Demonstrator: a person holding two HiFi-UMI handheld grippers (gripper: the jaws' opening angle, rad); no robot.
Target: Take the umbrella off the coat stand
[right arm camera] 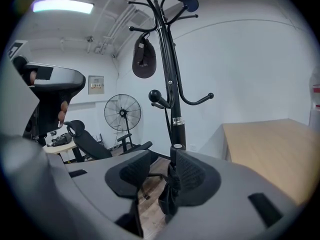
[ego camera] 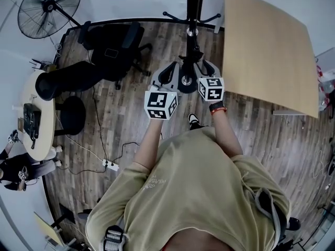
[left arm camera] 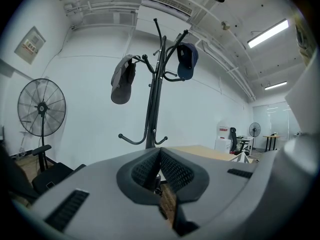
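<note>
Reaching toward the stand, the right tongs (right arm camera: pixel 163 156) are spread around the folded umbrella (right arm camera: pixel 178 134), probably lining up a grip. The left tongs (left arm camera: pixel 159 151) are pressed together and empty, seemingly idle. The umbrella hangs against the stand (right arm camera: pixel 166 69) pole beyond.

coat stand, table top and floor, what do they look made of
Coat stand: likely metal tube, black painted, thin curved hooks with a slight sheen. Table top: pale wood or wood-look laminate, matt, even tan. Floor: wood-look planks, grain and seams visible; real or vinyl can't be told.
</note>
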